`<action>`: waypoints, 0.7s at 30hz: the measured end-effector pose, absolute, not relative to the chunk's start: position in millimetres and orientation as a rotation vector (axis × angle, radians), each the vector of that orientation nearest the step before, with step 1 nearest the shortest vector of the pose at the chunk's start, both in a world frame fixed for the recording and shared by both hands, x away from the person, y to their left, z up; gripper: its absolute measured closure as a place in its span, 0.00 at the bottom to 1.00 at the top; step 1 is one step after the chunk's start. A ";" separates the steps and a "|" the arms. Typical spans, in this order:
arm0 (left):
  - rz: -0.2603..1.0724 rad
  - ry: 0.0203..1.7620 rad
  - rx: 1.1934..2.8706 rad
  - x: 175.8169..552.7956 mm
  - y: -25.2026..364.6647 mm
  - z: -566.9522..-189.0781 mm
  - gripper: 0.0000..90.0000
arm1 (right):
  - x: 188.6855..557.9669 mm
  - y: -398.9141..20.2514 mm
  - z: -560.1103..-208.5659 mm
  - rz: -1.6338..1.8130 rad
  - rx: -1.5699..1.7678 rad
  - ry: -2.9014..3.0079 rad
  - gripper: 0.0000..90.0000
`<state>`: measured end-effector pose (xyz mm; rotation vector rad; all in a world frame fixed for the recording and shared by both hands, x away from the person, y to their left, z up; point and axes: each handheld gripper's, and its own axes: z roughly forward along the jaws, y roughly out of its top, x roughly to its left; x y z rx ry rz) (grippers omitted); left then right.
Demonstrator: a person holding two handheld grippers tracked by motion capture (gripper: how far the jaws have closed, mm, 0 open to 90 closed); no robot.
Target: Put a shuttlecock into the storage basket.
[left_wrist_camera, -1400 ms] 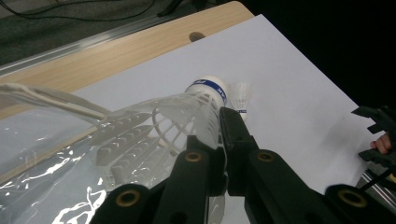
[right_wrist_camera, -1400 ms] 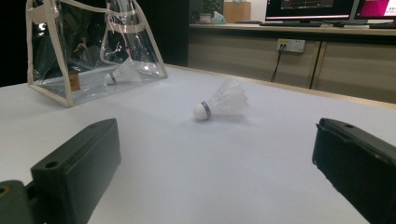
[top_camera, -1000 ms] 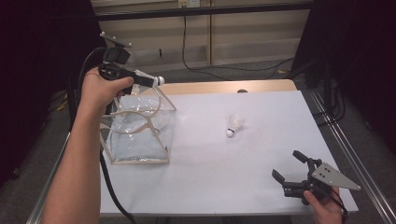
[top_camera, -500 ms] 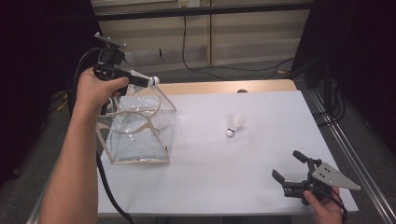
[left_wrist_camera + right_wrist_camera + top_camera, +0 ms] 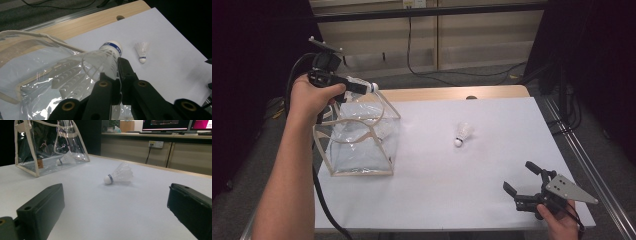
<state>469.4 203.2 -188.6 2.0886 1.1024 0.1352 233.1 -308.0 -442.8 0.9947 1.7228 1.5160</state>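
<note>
My left gripper (image 5: 357, 86) is held over the back edge of a clear plastic bag (image 5: 359, 142) at the table's left, shut on a white shuttlecock (image 5: 364, 88). In the left gripper view the jaws pinch its feathers (image 5: 107, 58), with the cork pointing away, above the bag's open top (image 5: 30, 72). A second shuttlecock (image 5: 463, 134) lies on its side mid-table (image 5: 142, 51) (image 5: 118, 175). Another one (image 5: 65, 158) rests inside the bag (image 5: 27, 147). My right gripper (image 5: 519, 176) sits open near the front right corner, pointing at the loose shuttlecock.
The white table top (image 5: 492, 120) has a wooden strip with a round hole (image 5: 471, 97) along its back edge. A metal rail (image 5: 582, 160) runs along the right side. Cables (image 5: 422, 65) lie on the floor behind.
My left gripper has drifted slightly left with the shuttlecock still in it. The right gripper and the loose shuttlecock have stayed put.
</note>
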 end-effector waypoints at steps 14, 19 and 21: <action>0.157 1.135 2.083 470.7 212.9 -192.1 0.99 | 233.0 -307.8 -442.9 1.517 0.997 1.723 0.01; 0.153 1.144 2.096 470.9 216.4 -196.8 0.99 | 233.0 -307.6 -442.9 1.517 0.998 1.726 0.01; 0.155 1.145 2.101 471.2 218.7 -198.2 0.99 | 233.1 -307.7 -443.0 1.517 0.999 1.726 0.01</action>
